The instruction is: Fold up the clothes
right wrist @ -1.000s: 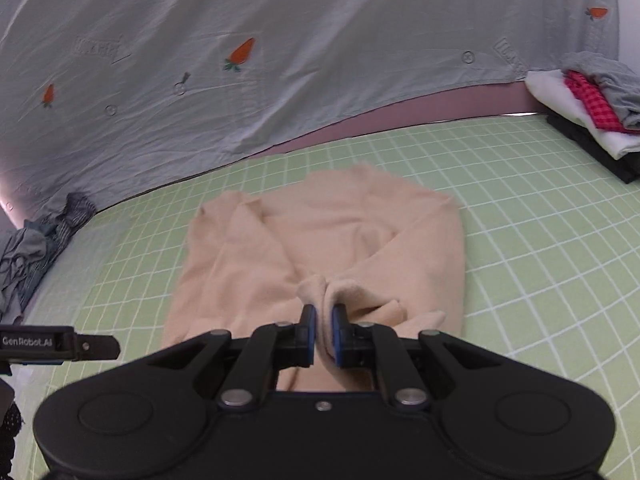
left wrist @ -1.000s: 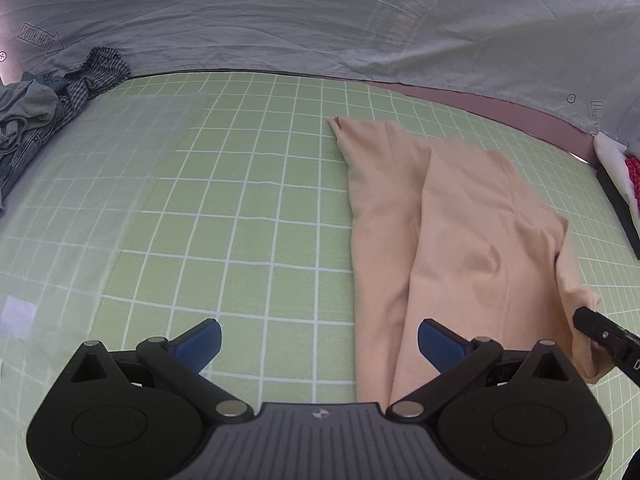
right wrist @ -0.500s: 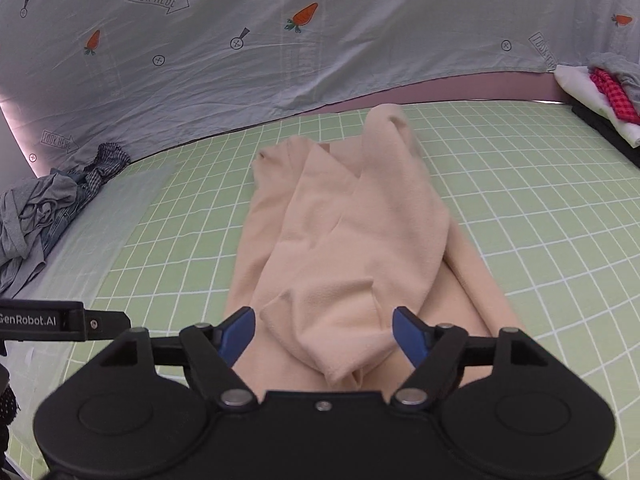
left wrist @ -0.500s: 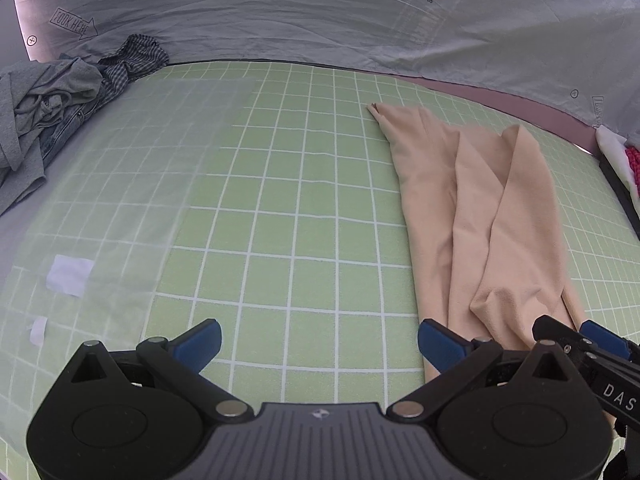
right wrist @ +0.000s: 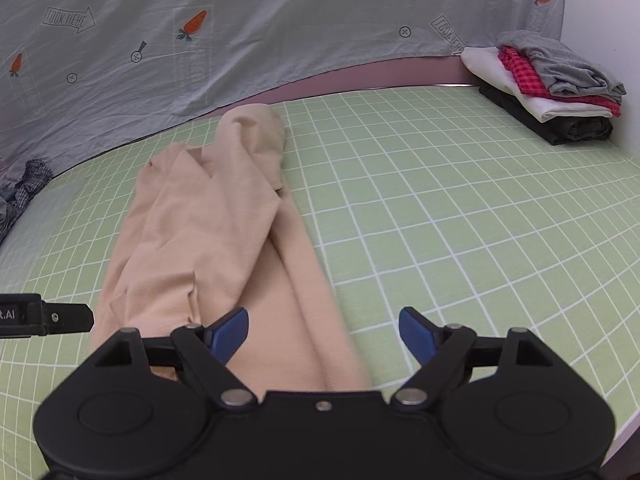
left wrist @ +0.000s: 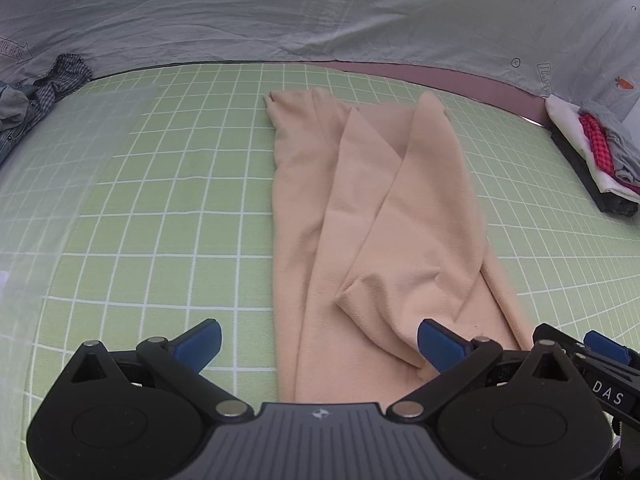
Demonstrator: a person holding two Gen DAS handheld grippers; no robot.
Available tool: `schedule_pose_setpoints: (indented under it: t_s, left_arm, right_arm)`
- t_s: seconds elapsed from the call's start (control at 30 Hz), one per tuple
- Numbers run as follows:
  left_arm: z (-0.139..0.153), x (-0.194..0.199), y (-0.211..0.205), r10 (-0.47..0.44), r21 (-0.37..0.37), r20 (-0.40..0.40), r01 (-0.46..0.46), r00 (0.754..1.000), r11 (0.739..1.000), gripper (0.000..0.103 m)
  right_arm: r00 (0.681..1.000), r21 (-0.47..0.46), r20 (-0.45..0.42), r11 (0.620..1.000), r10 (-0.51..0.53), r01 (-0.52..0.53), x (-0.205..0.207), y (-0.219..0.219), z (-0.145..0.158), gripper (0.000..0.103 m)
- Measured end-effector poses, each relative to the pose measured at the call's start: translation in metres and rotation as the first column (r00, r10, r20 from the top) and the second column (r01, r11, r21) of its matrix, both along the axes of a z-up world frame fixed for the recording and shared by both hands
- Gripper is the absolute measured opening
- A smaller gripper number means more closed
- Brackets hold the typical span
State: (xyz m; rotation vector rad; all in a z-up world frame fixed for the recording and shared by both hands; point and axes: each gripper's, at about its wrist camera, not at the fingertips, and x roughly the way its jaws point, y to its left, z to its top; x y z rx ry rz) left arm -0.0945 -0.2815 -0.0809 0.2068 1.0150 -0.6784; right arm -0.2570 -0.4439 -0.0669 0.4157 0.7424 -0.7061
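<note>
A peach garment (left wrist: pixel 384 216) lies folded into a long strip on the green grid mat (left wrist: pixel 168 208), running from the near edge toward the back. In the right wrist view the same garment (right wrist: pixel 208 232) shows overlapping folds and a rounded far end. My left gripper (left wrist: pixel 318 346) is open just above the strip's near end, nothing between its blue pads. My right gripper (right wrist: pixel 324 334) is also open, over the near right edge of the cloth. The tip of the right gripper (left wrist: pixel 600 350) shows at the lower right of the left wrist view.
A stack of folded clothes (right wrist: pixel 548 80) in grey, red check, white and black sits at the back right corner. A heap of unfolded clothes (left wrist: pixel 36 92) lies at the back left. A grey carrot-print sheet (left wrist: pixel 320 12) hangs behind the mat.
My right gripper was shut on a bunch of the peach cloth, then opened and let it drop. The garment now lies as a longer strip. Both grippers shifted toward its near end.
</note>
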Motion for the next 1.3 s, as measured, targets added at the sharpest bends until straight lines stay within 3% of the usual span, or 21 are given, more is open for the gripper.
schedule_pose_setpoints:
  t_s: [0.2, 0.33, 0.4, 0.47, 0.5, 0.63, 0.77, 1.03, 1.13, 1.3]
  left_arm:
    - [-0.011, -0.012, -0.039, -0.024, 0.014, -0.03, 0.025, 0.999, 1.0, 0.09]
    - [-0.017, -0.013, -0.053, -0.024, 0.028, -0.044, 0.025, 0.999, 0.999, 0.075]
    - [-0.019, -0.011, -0.056, -0.035, 0.027, -0.05, 0.037, 0.998, 0.999, 0.052]
    - [-0.02, -0.01, -0.058, -0.045, 0.04, -0.046, 0.047, 0.998, 0.998, 0.012]
    - [-0.02, -0.01, -0.059, -0.048, 0.046, -0.041, 0.049, 0.998, 0.998, 0.009]
    - [-0.009, -0.008, -0.051, -0.05, 0.009, -0.003, 0.05, 0.999, 0.999, 0.005]
    - [0.011, -0.004, -0.033, -0.023, -0.006, 0.121, 0.024, 0.992, 1.0, 0.005]
    - [0.046, 0.027, 0.029, 0.121, -0.046, 0.309, -0.112, 0.943, 0.993, 0.004]
    - [0.051, 0.044, 0.056, 0.169, -0.054, 0.324, -0.16, 0.931, 0.986, 0.004]
    - [0.045, 0.068, 0.092, 0.192, -0.047, 0.266, -0.186, 0.945, 0.981, 0.005]
  right_arm:
    - [0.998, 0.011, -0.061, 1.0, 0.008, -0.007, -0.015, -0.034, -0.012, 0.087]
    - [0.997, 0.03, -0.073, 0.999, 0.025, -0.023, -0.019, -0.051, -0.018, 0.095]
    - [0.997, 0.027, -0.077, 0.999, 0.03, -0.028, -0.019, -0.056, -0.02, 0.095]
    - [0.997, 0.031, -0.076, 0.999, 0.03, -0.027, -0.018, -0.061, -0.021, 0.095]
    - [0.997, 0.035, -0.075, 0.999, 0.028, -0.025, -0.017, -0.063, -0.021, 0.095]
    - [0.998, 0.059, -0.058, 0.998, 0.014, -0.011, -0.012, -0.067, -0.022, 0.095]
    - [0.999, 0.138, -0.021, 0.989, -0.043, 0.045, -0.004, -0.06, -0.023, 0.095]
    - [0.985, 0.301, 0.039, 0.942, -0.166, 0.146, 0.01, -0.047, -0.025, 0.095]
    - [0.973, 0.357, 0.058, 0.915, -0.222, 0.188, 0.014, -0.036, -0.027, 0.095]
    - [0.949, 0.41, 0.071, 0.876, -0.307, 0.253, 0.019, -0.013, -0.03, 0.096]
